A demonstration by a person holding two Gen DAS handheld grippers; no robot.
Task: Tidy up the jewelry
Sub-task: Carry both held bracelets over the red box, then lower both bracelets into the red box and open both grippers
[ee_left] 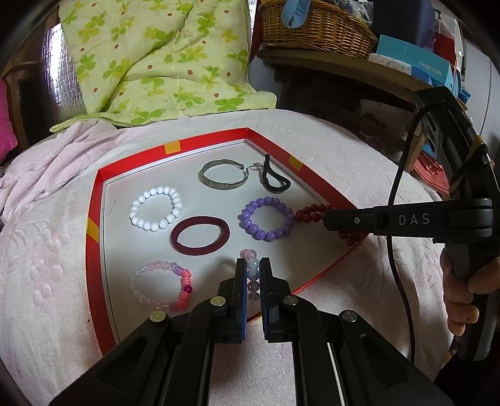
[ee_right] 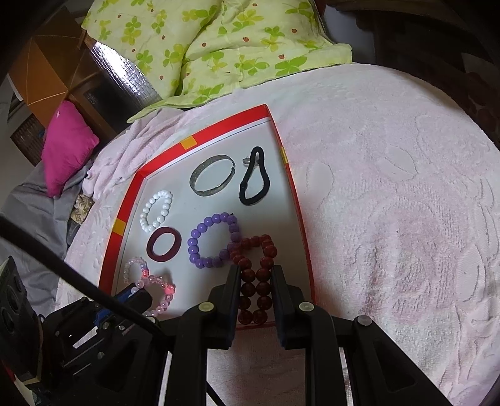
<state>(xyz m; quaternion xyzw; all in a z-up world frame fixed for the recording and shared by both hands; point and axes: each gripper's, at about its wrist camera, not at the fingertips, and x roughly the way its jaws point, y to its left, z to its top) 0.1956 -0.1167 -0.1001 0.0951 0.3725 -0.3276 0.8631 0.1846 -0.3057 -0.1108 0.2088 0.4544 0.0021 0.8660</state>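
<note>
left gripper (ee_left: 253, 268) pinching pale pink-lilac translucent bead bracelet (ee_left: 252, 274) over near edge of red-rimmed white tray (ee_left: 93, 200); right gripper (ee_right: 256, 274) squeezing dark red round-bead bracelet (ee_right: 254, 281) beside purple bead bracelet (ee_right: 212, 242). lowering each flat into bare spot, avoiding overlap, before releasing.

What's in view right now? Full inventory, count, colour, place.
tray: 1, red rim, white floor, on the pink blanket
white bead bracelet: 1, white, tray left
silver bangle: 1, silver, tray far end
black hair tie: 1, black, right of the bangle
maroon hair tie: 1, dark red, tray centre
purple bead bracelet: 1, purple, tray right
pink bead bracelet: 1, pink and clear, tray near left
pale bead bracelet: 1, pale pink, in the left gripper
red bead bracelet: 1, dark red, in the right gripper
pink blanket: 1, under the tray
green quilt: 1, behind
wicker basket: 1, on a shelf
left gripper: shut on pale beads
right gripper: shut on red beads
</note>
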